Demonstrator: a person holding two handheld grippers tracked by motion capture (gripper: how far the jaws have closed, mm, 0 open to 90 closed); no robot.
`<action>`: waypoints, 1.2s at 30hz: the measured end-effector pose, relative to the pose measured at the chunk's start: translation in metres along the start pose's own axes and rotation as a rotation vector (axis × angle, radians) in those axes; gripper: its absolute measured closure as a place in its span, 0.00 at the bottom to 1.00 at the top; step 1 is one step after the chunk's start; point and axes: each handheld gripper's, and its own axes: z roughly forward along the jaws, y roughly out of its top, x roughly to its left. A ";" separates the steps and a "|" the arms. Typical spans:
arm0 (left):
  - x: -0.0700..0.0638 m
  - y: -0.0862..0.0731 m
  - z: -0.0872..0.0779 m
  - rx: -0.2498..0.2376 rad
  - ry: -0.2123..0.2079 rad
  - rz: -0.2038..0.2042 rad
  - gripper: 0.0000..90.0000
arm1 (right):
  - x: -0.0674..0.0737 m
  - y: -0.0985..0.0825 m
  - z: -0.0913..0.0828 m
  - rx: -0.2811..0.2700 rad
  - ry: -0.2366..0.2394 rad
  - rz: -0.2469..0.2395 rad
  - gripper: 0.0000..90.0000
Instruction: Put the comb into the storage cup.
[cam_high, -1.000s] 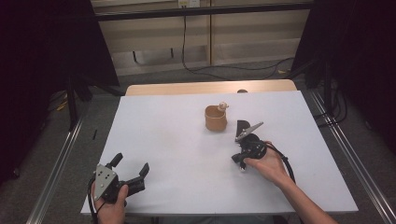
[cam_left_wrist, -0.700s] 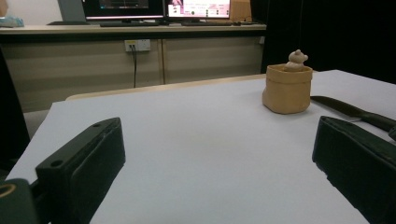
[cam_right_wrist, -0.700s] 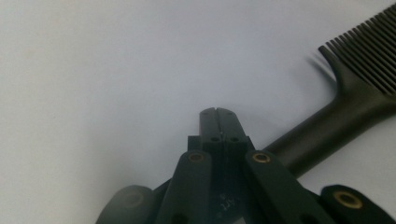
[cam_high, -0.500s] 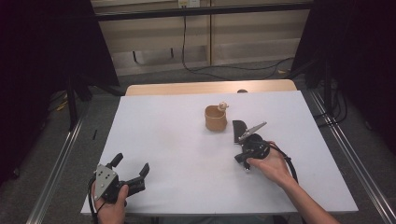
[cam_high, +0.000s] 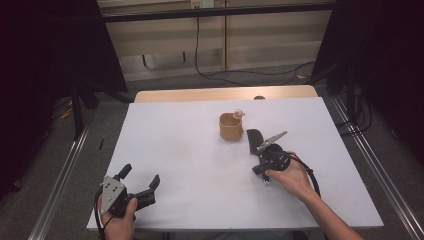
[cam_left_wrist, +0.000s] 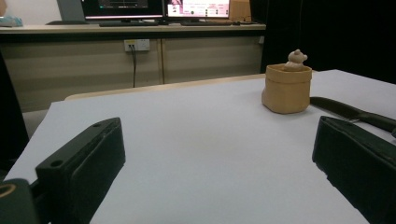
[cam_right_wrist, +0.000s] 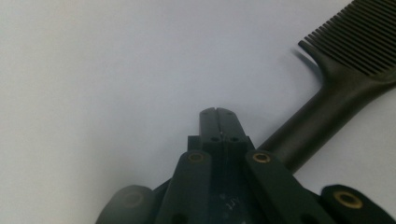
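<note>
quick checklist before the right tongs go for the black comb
1. Right tongs open for a grab: not ok, jaws pressed together.
2. Black comb free on the table: ok, it lies beside the jaws, ungripped.
3. Tongs lined up on the handle: not ok, handle passes to one side.
4. Tan cup clear of the comb: ok, apart.
5. Left tongs out of the way: ok, open near the table's front edge.

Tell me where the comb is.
In the high view, the comb lies right of centre on the table, just right of the tan pot, ahead of the right hand-held gripper.
</note>
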 end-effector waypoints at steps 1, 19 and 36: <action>0.000 0.000 0.000 -0.003 0.000 -0.003 0.03 | 0.000 -0.001 0.000 -0.009 0.010 0.002 1.00; -0.001 0.000 0.000 -0.002 -0.006 0.000 0.03 | 0.000 -0.004 -0.023 -0.154 0.037 -0.027 0.81; -0.001 0.001 0.000 -0.002 -0.019 -0.006 0.03 | 0.000 0.004 -0.035 -0.172 -0.056 0.014 0.15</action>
